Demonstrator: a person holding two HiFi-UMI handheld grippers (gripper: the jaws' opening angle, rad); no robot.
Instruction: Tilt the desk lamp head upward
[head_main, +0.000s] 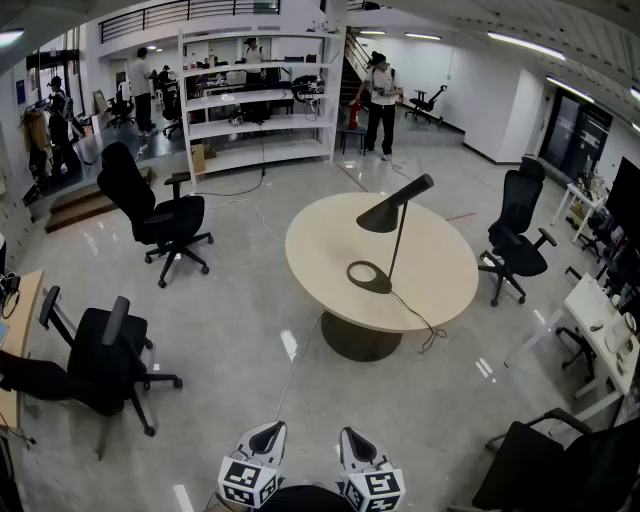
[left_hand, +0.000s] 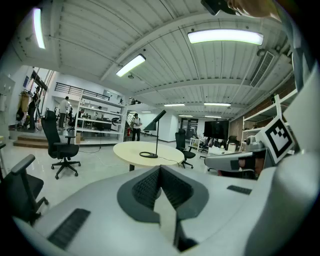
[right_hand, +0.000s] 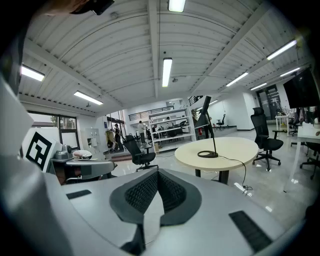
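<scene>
Round beige bench (head_main: 330, 250) stood mid-floor with the black desk lamp (head_main: 383, 215) on it, toward the right of centre. Lamp's ring base (head_main: 381, 285) sat flat on the bench top and the thin stem was near upright. The cone shade sloped, wide end lower left, narrow end upper right. Cord (head_main: 420, 320) trailed off the bench's near edge to the floor.

Left tool (head_main: 262, 440) and right tool (head_main: 355, 445) were low at the frame's bottom edge, side by side, well apart from the bench. Left tool (left_hand: 160, 170) pads were pressed together with nothing between them; right tool (right_hand: 158, 172) the same.

Black office chairs (head_main: 160, 215) ringed the bench. White shelving (head_main: 260, 95) and a standing person (head_main: 381, 100) were at the back.
</scene>
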